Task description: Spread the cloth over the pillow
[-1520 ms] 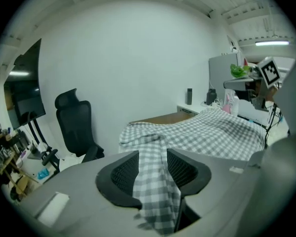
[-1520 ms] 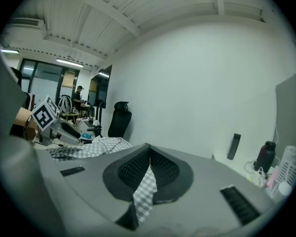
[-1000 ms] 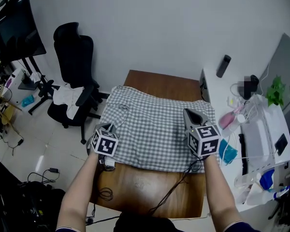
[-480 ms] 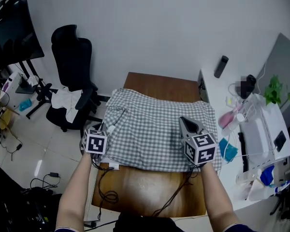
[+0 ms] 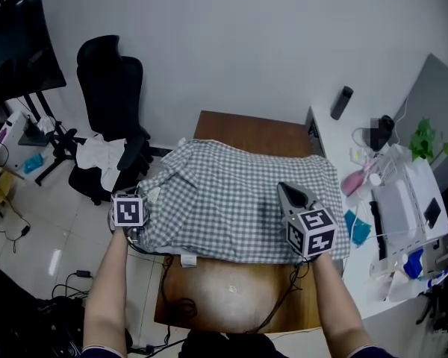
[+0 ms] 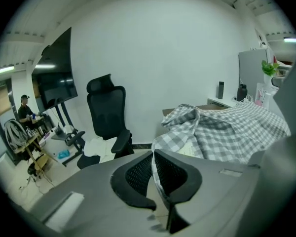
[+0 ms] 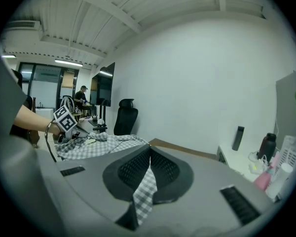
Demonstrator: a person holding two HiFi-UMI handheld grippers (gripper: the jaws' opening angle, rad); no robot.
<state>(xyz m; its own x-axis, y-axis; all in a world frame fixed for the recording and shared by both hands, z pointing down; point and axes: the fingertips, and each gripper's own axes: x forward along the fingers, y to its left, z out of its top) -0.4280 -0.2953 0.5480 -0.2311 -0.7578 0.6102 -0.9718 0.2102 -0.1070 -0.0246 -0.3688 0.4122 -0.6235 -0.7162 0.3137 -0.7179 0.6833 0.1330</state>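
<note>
At far left a black high-backed office chair [image 5: 112, 95] stands on the pale floor, well clear of the brown wooden table [image 5: 243, 129]. My left tongs [image 5: 134, 221] are out past the table's left edge. Their jaws are pressed together on the left hem of the grey-and-white checked cloth [image 5: 235, 200], and a thin fold of it runs up between the black ribbed pads [image 6: 138, 172]. From that pinch the cloth rises in a loose, rumpled ridge toward the table.

The cloth lies humped across the middle of the table, reaching from its left side to its right. The pillow is covered and I cannot make it out beneath it.

My right tongs [image 5: 290, 194] sit over the right part of the cloth. They are squeezed tight on a strip of the checked fabric, which hangs down between their pads [image 7: 165, 174]. Just beyond them is a white side desk [image 5: 332, 136].
</note>
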